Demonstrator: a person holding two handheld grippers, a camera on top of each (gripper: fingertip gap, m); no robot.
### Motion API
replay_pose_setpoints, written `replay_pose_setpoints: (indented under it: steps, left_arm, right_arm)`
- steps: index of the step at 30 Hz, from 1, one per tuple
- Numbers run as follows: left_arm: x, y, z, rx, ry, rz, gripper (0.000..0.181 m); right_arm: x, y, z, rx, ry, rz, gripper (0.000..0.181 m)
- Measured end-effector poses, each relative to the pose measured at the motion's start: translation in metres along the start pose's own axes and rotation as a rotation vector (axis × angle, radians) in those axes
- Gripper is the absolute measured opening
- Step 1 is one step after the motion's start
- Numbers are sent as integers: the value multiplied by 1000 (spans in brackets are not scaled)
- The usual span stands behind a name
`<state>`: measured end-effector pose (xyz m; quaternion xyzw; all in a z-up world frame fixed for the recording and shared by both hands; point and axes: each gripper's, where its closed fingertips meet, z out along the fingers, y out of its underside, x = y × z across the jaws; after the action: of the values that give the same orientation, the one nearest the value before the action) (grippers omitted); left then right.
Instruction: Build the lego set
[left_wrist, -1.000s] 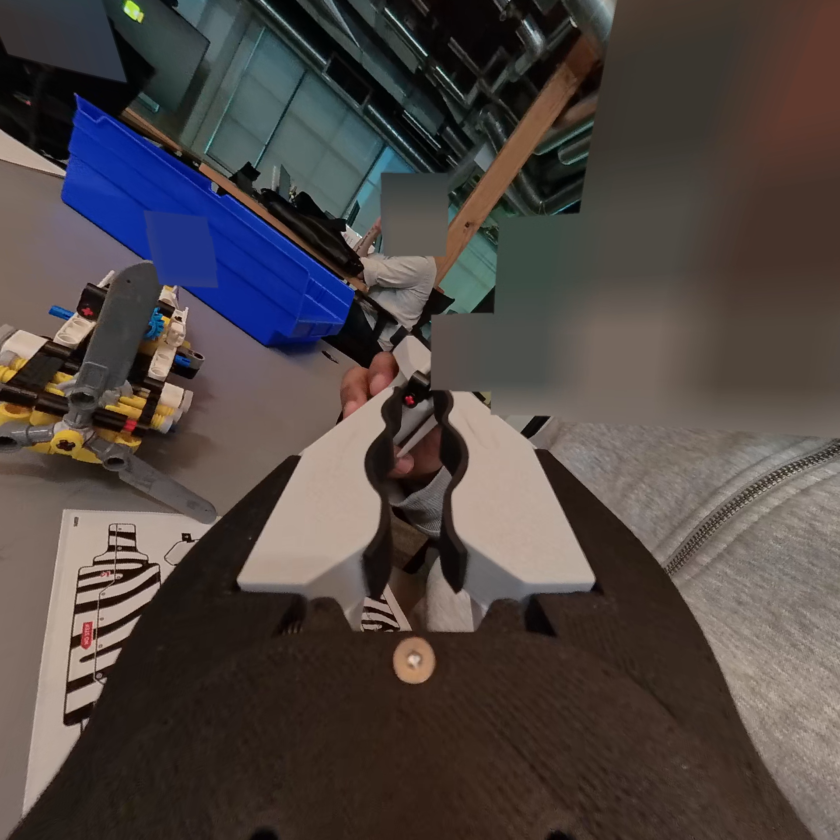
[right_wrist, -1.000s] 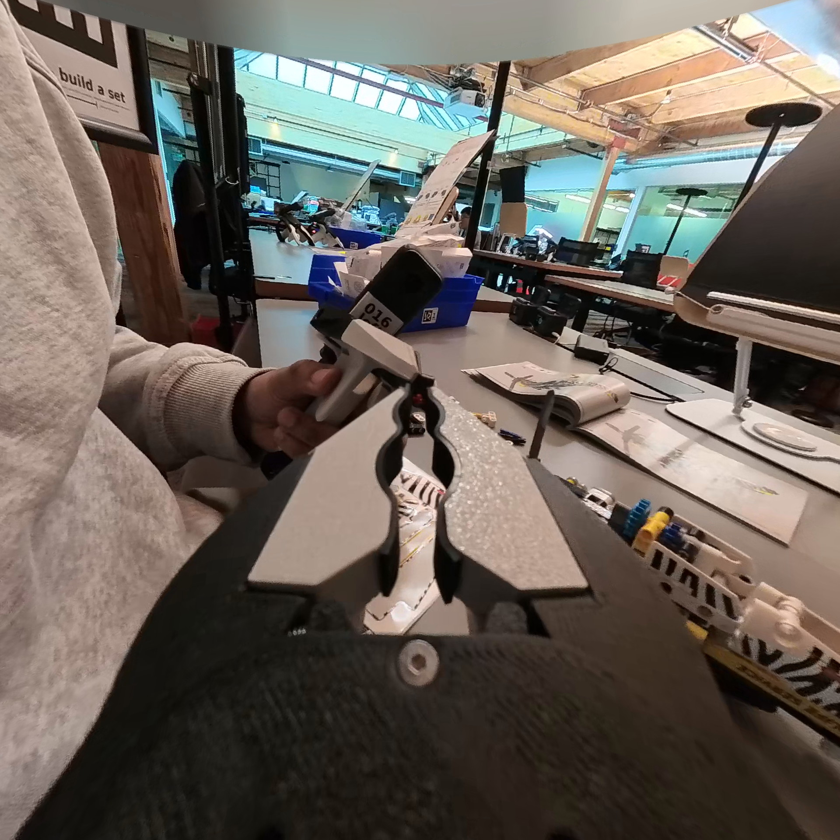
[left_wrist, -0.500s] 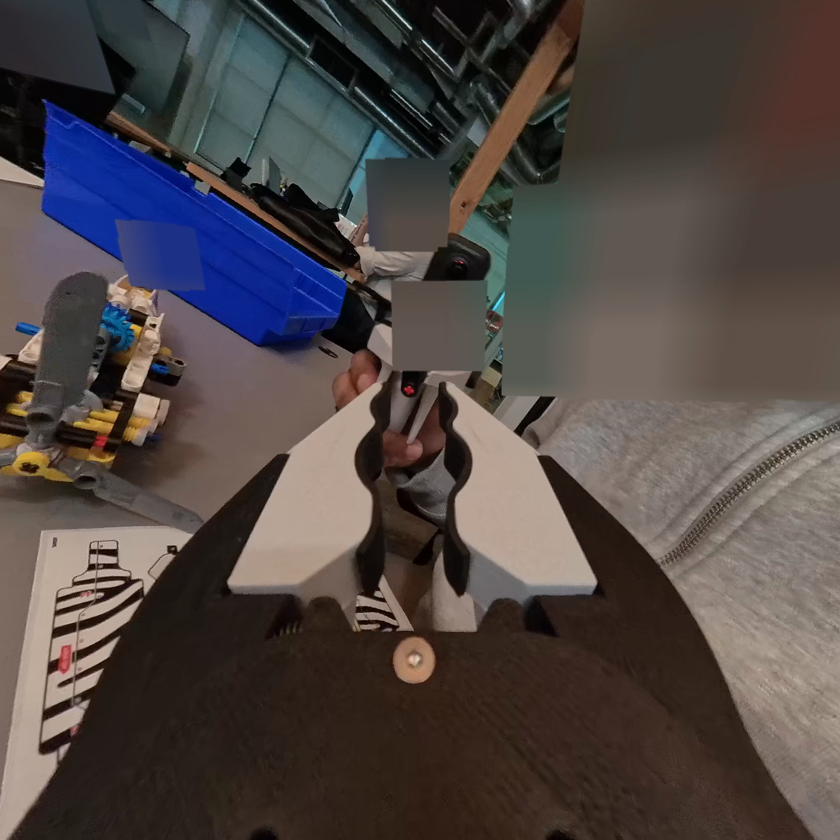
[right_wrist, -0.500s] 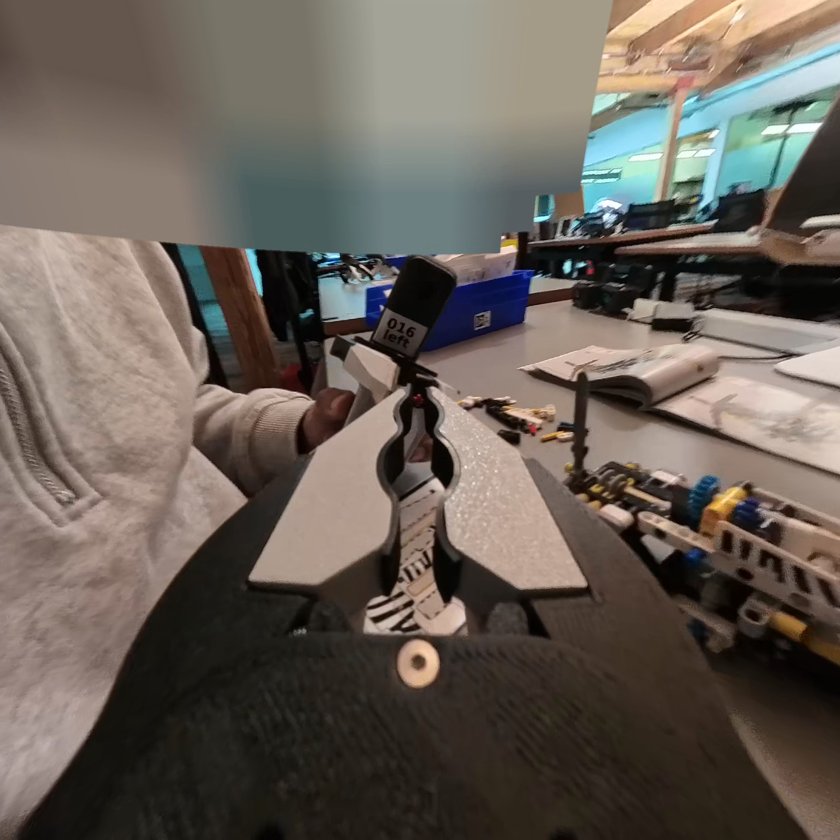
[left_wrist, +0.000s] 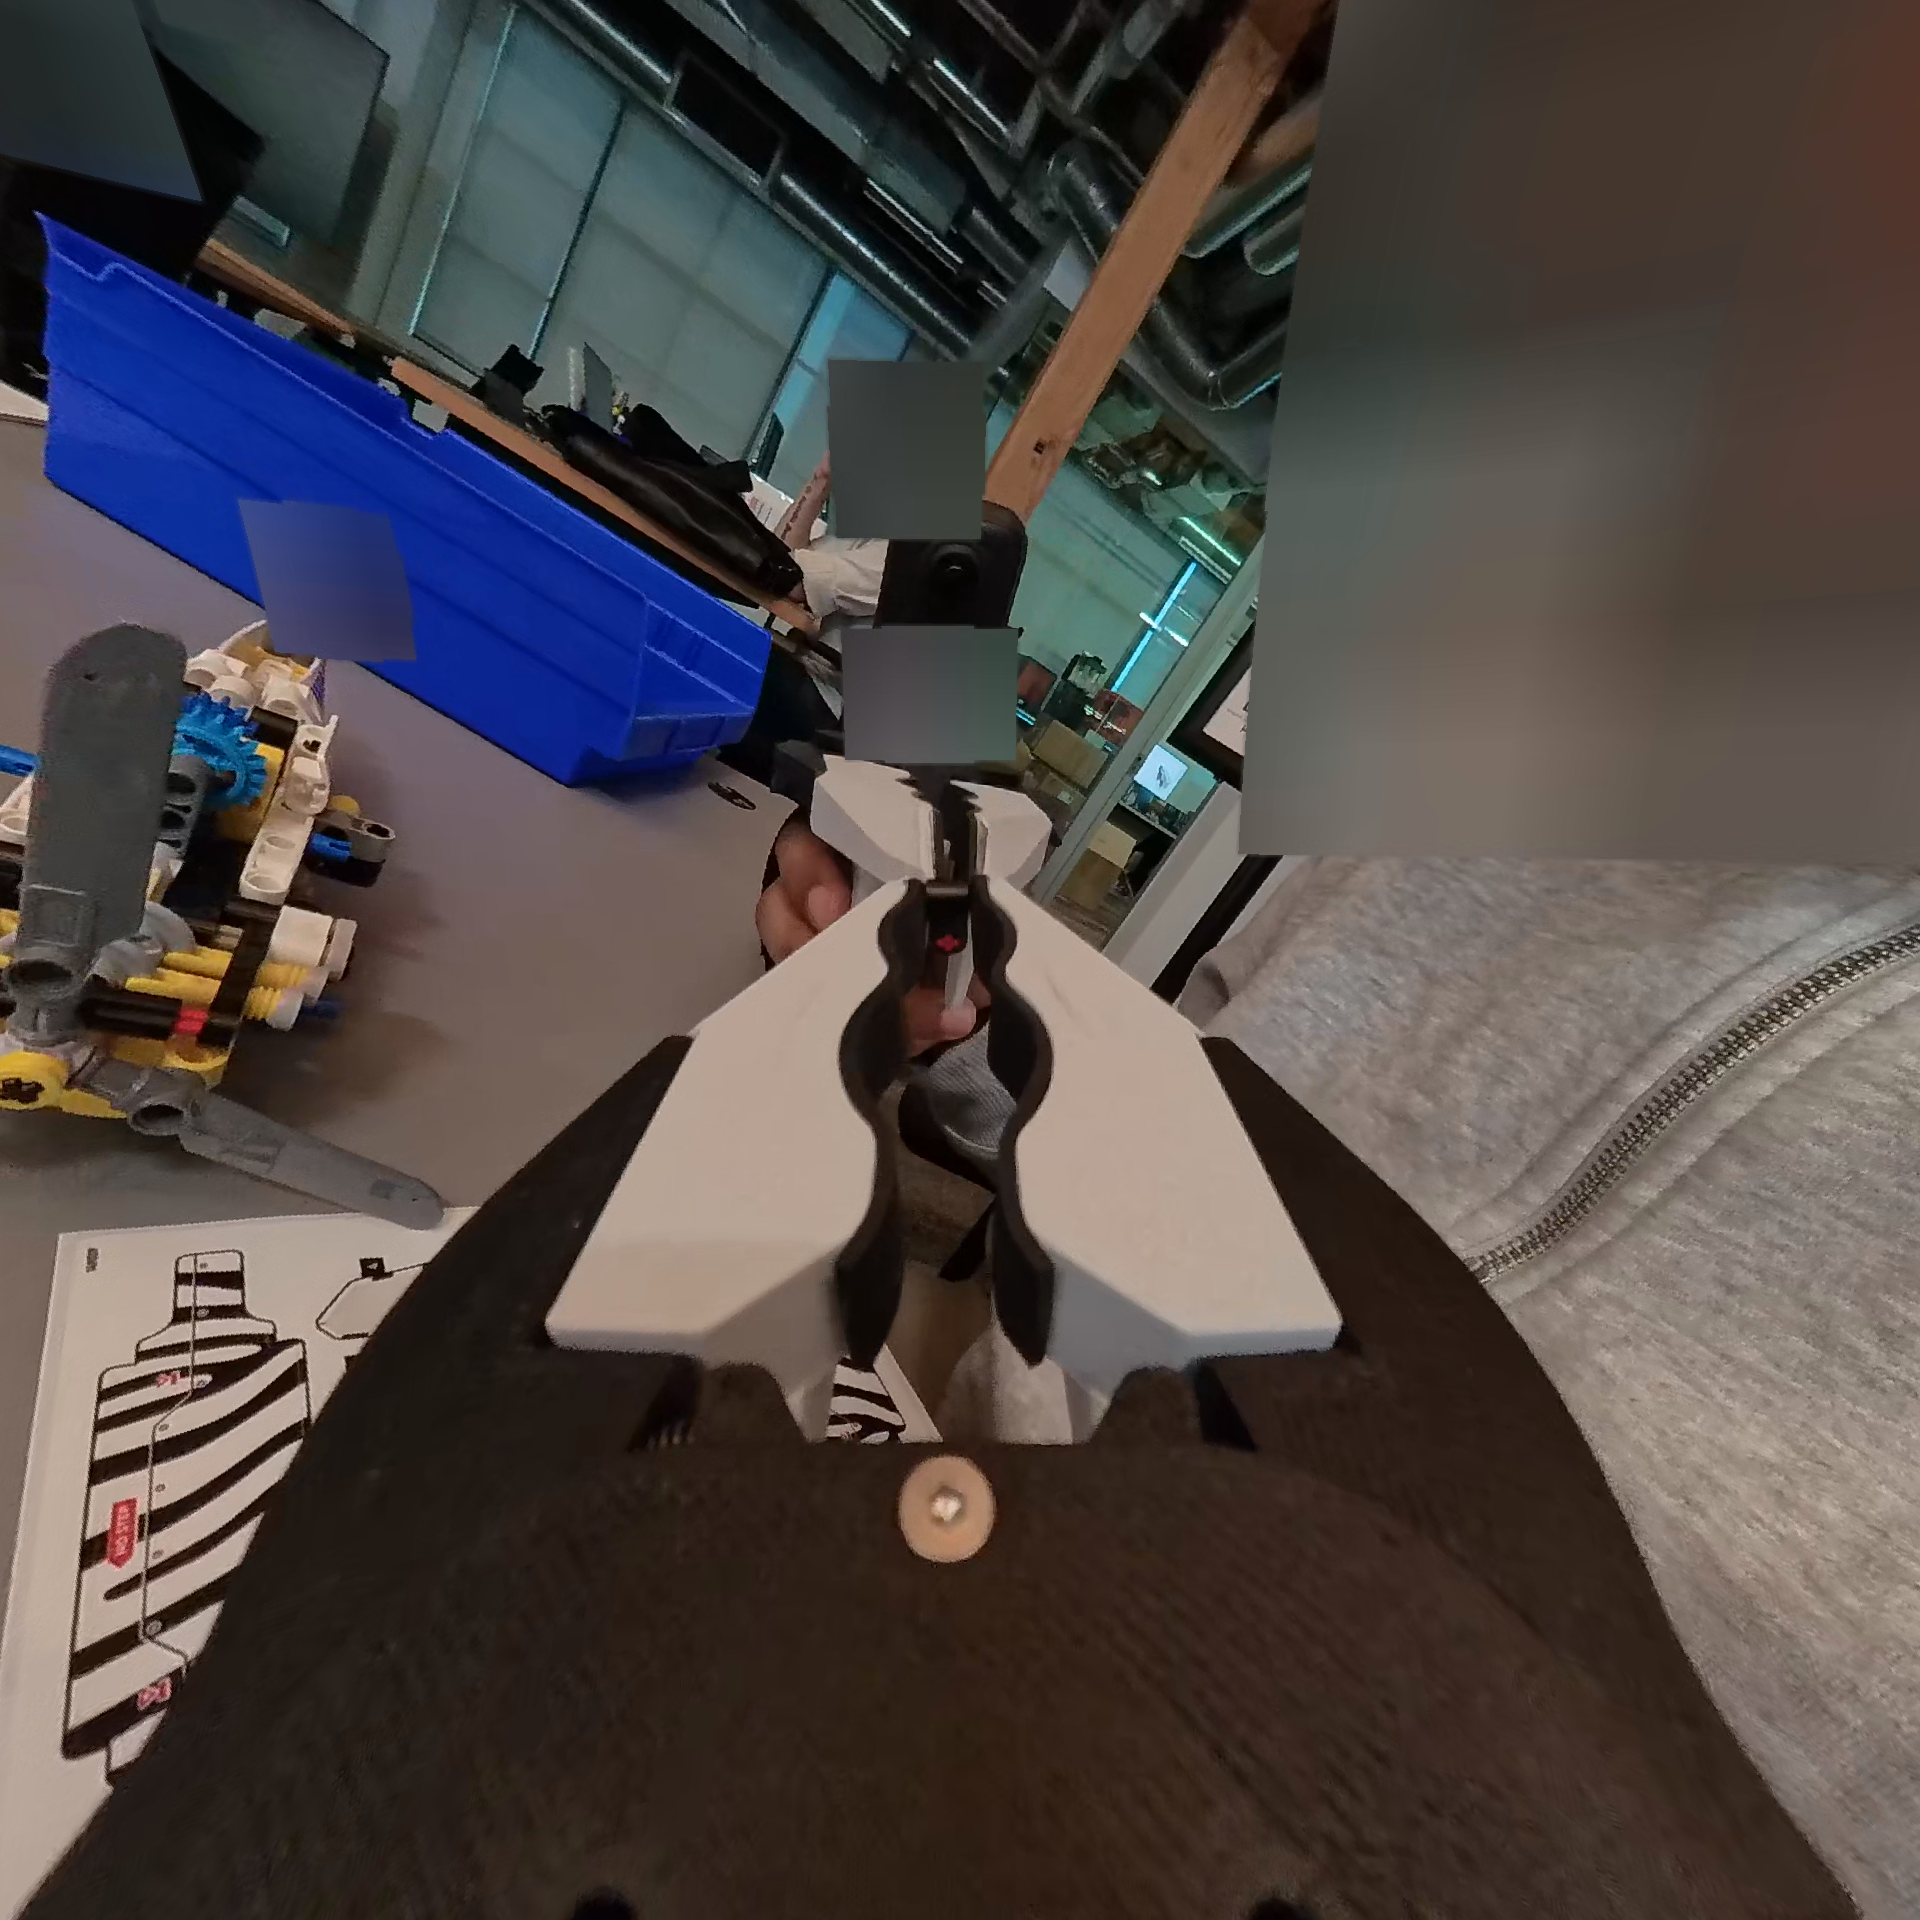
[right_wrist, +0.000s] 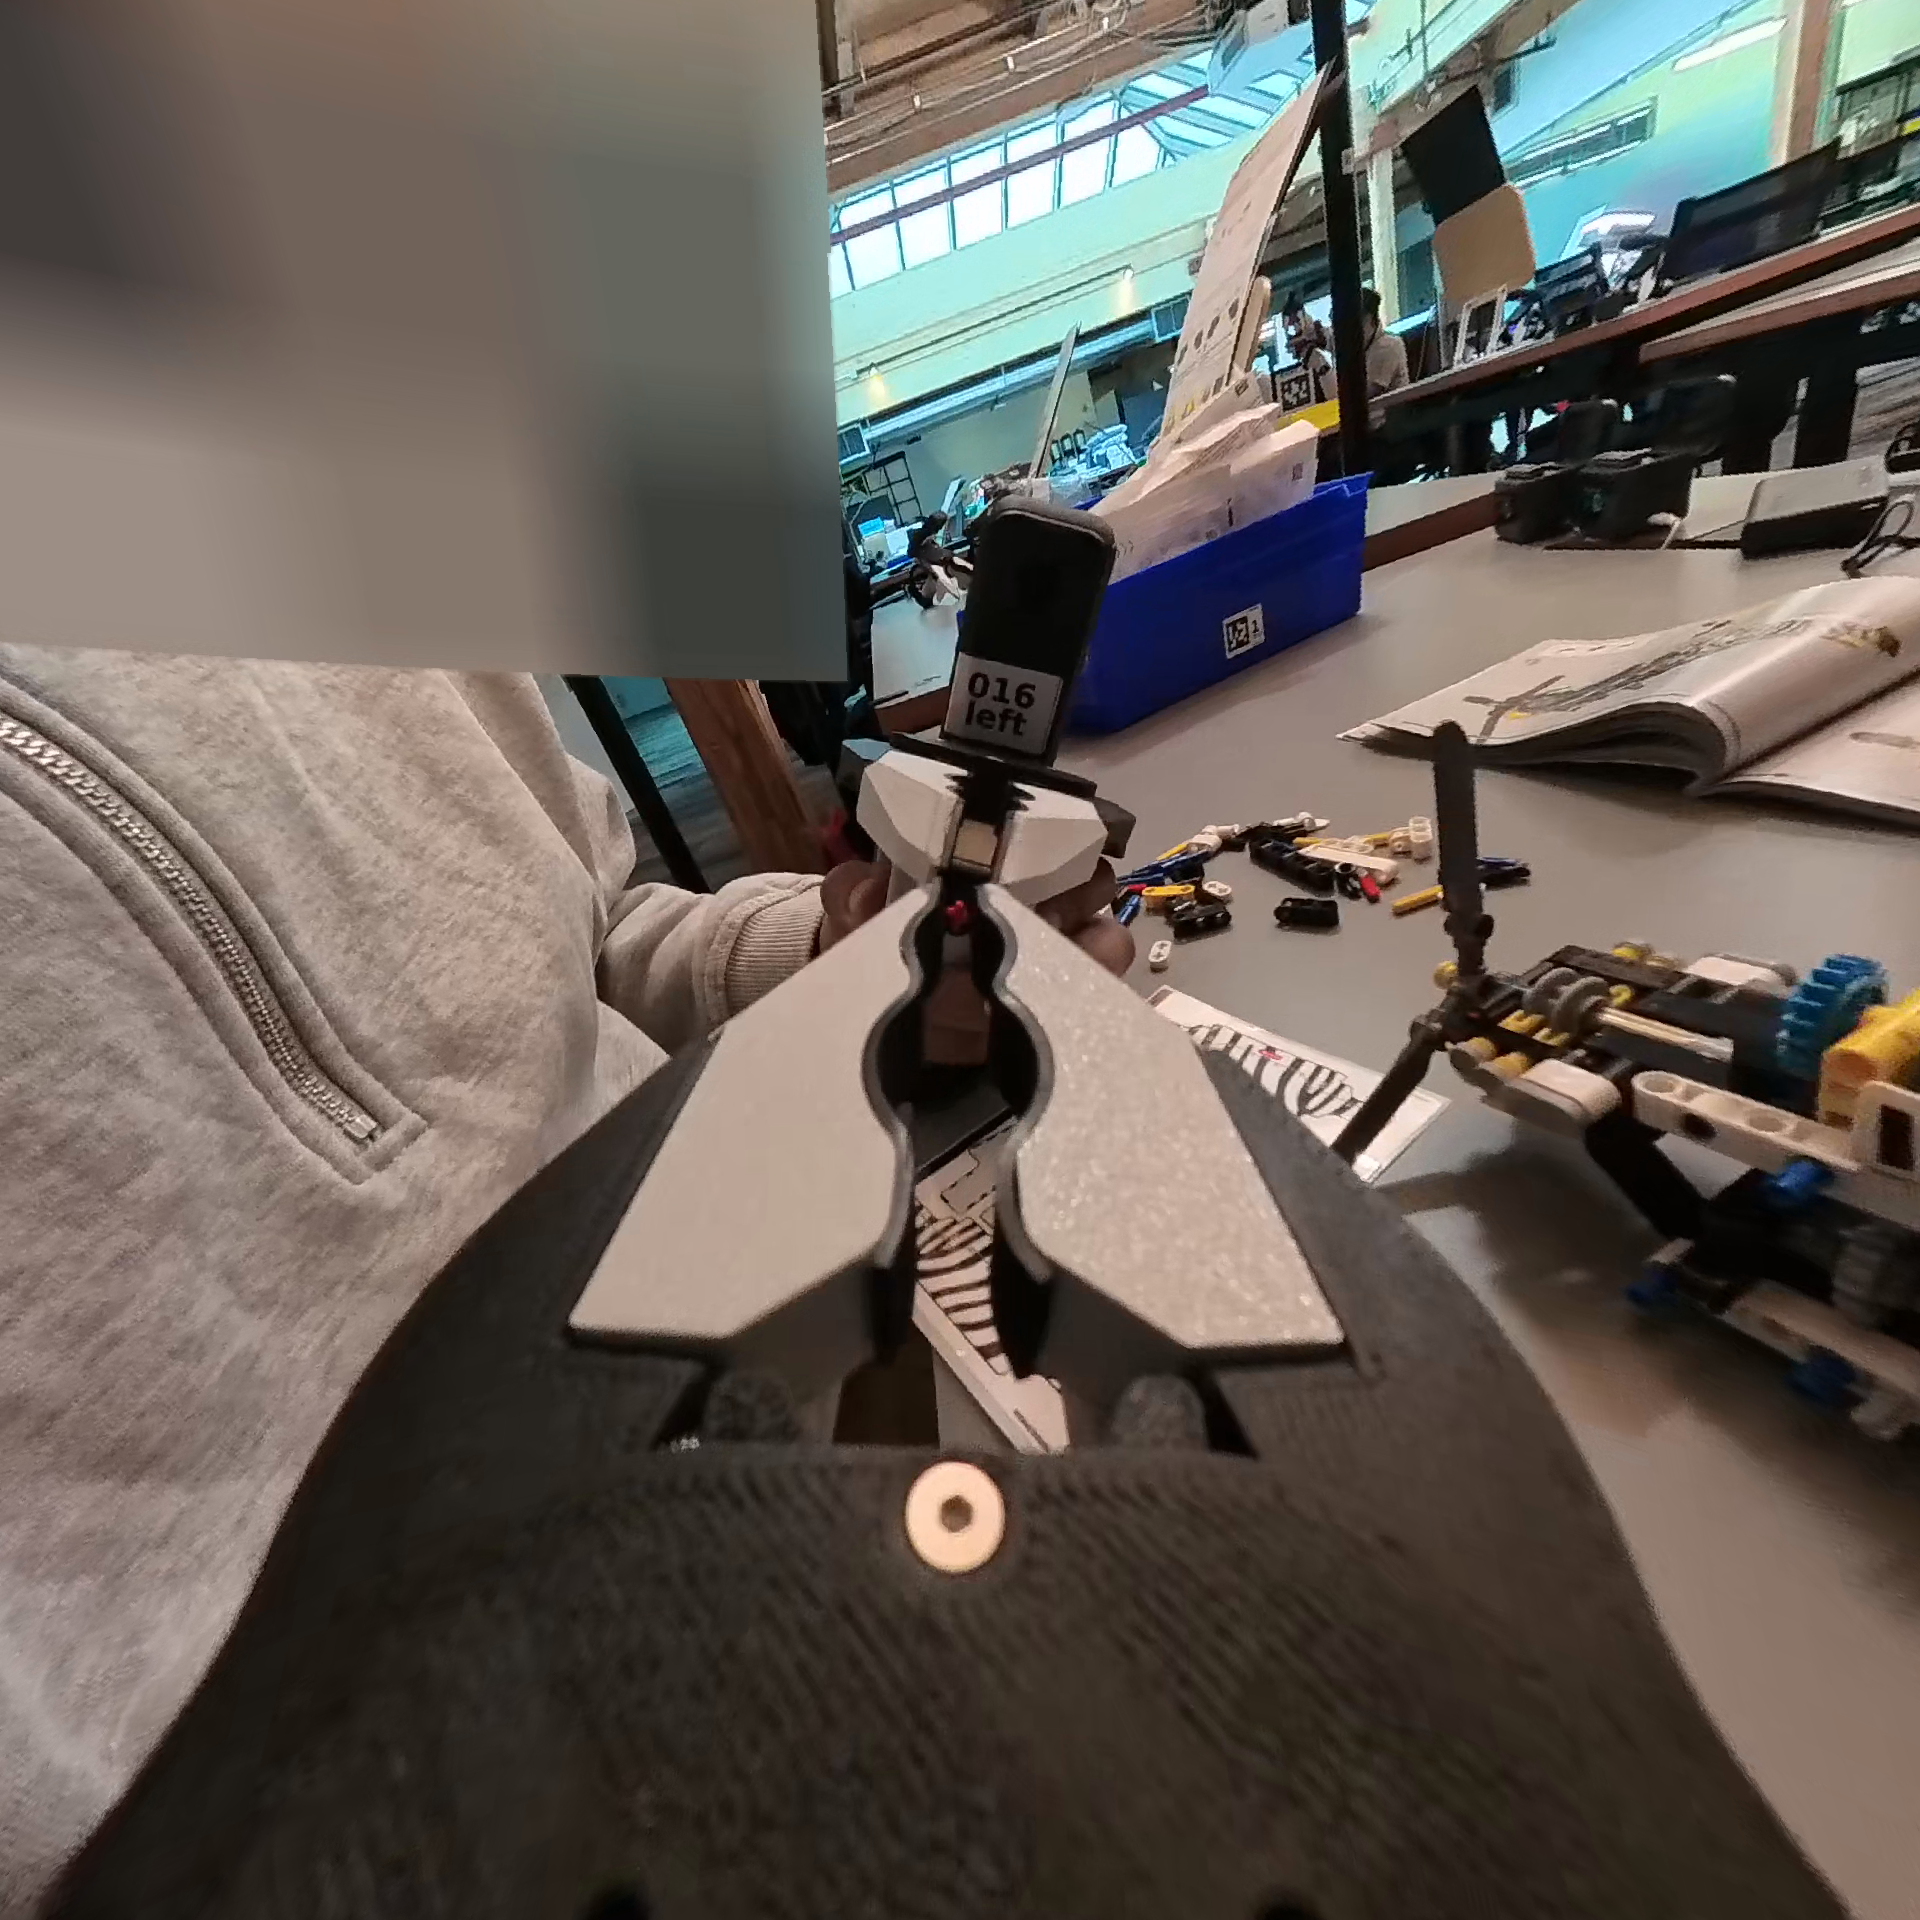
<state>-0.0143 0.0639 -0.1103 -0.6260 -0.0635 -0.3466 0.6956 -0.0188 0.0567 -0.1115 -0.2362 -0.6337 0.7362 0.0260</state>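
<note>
Grippers now meet tip to tip, having swung square to each other. The left gripper (left_wrist: 945, 914) clamps a small black piece (left_wrist: 945, 943), long axis along its fingers and red end toward its camera, while the right gripper (right_wrist: 956, 902) pinches close, its grip unclear. Beyond them the lego model (right_wrist: 1662, 1060) lies lengthwise on the table (right_wrist: 1558, 623), untouched, so this is likely a mid-air join.

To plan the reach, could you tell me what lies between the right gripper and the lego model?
In the right wrist view, the zebra-striped sticker sheet lies between the right gripper and the lego model.
</note>
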Motion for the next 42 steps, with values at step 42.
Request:
replay_pose_setpoints:
  steps: [42]
  left_arm:
    - [-130,-6,25,-487,-872,487,5]
  right_arm:
    - [82,-34,-68,130,496,-142,14]
